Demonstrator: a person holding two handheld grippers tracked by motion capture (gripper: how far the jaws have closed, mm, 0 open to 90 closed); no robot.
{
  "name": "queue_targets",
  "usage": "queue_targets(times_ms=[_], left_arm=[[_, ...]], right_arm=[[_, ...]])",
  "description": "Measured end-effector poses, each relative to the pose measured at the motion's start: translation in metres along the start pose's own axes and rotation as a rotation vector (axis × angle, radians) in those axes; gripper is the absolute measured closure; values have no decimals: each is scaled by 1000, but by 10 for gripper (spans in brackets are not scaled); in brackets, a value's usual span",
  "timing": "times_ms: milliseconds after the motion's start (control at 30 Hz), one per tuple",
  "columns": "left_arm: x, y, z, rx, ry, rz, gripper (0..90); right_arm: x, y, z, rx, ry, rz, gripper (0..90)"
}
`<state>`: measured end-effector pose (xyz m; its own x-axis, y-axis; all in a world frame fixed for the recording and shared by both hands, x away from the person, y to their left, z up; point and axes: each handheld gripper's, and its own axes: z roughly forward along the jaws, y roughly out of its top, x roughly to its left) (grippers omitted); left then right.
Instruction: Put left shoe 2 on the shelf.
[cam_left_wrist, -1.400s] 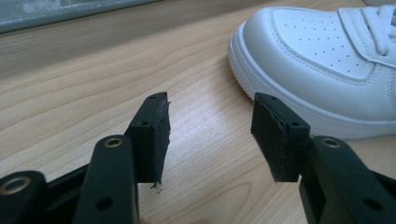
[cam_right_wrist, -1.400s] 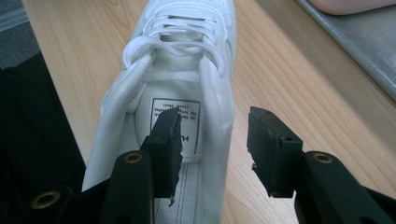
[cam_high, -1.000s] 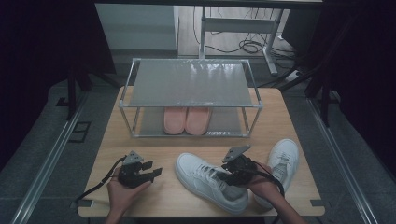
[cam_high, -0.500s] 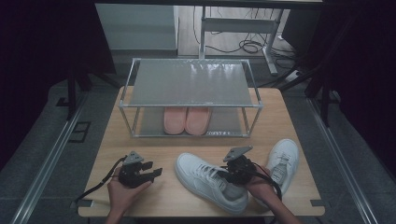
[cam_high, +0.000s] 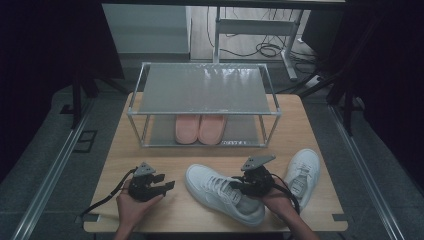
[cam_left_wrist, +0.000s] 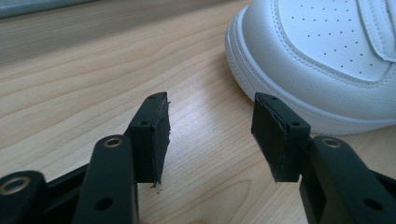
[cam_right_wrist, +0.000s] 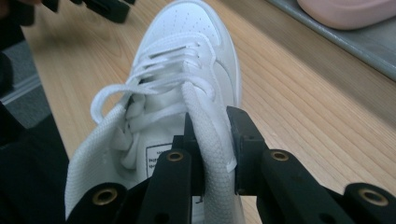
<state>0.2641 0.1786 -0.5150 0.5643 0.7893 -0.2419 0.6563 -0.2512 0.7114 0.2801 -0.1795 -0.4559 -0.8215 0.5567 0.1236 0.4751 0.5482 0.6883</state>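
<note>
At the lower centre of the frame, on the worktop (cam_high: 150, 155), the right hand-held gripper (cam_high: 241, 184) pinches the white sneaker (cam_high: 220, 192) by its collar edge. The left hand-held gripper (cam_high: 169, 186), lower left, gapes empty beside the toe.

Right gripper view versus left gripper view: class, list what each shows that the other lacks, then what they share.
First: the right gripper shut on the sneaker at its opening edge, laces, a pink slipper on a shelf. Second: the left gripper, open and empty, over table. Both: the white sneaker and wooden table.
</note>
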Motion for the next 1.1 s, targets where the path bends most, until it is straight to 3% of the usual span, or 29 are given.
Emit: queue_targets(times_ms=[367, 1100], left_arm=[[0, 0, 0, -4, 1, -1, 471], [0, 0, -2, -16, 5, -4, 473]], right_arm=[[2, 7, -4, -55, 34, 9, 796], [-4, 37, -46, -212, 18, 28, 797]])
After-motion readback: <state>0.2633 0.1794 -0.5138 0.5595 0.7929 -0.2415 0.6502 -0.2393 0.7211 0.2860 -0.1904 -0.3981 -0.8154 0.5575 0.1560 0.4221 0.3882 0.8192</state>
